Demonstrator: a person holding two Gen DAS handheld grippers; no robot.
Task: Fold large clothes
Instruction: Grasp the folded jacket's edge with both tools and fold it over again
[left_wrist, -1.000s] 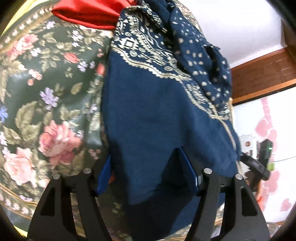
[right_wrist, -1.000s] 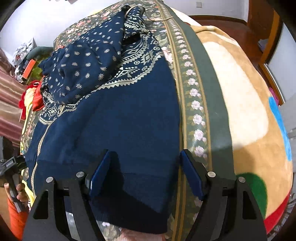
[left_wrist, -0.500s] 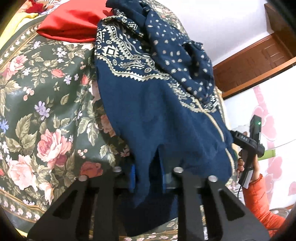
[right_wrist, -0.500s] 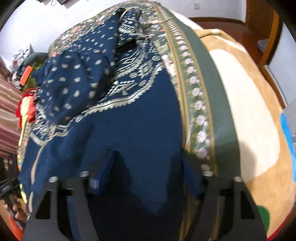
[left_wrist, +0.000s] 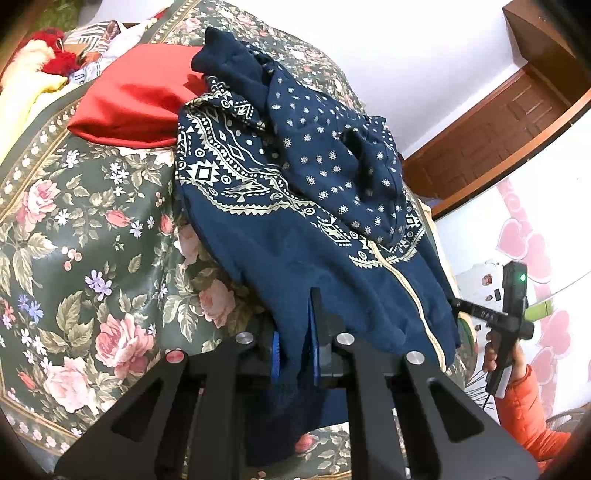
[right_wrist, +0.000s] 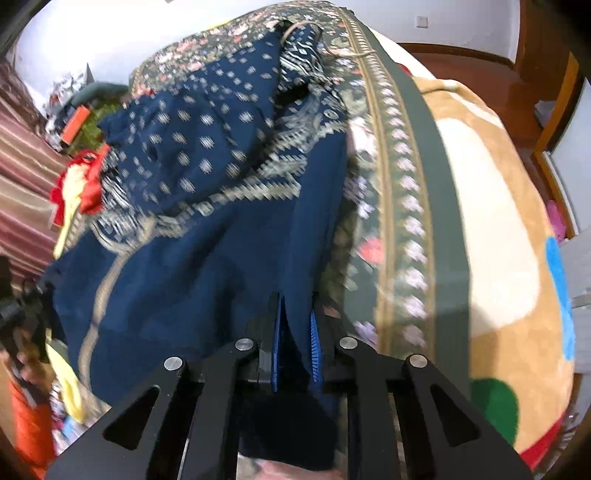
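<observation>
A navy blue hoodie with a cream geometric band and small cream dots lies on a floral bedspread. My left gripper is shut on the hoodie's plain lower hem at one corner and holds it raised off the bed. My right gripper is shut on the hem of the same hoodie at the other corner, near the bedspread's border. The hood and sleeves lie bunched at the far end. The right gripper also shows in the left wrist view, held by a hand.
A folded red garment lies beyond the hoodie. More clothes are piled at the bed's far corner. A tan plush blanket covers the bed beside the floral spread. A wooden door stands beyond.
Both grippers have closed from open onto the hoodie's hem. They have lifted the hem off the bed, and the views have drawn back.
</observation>
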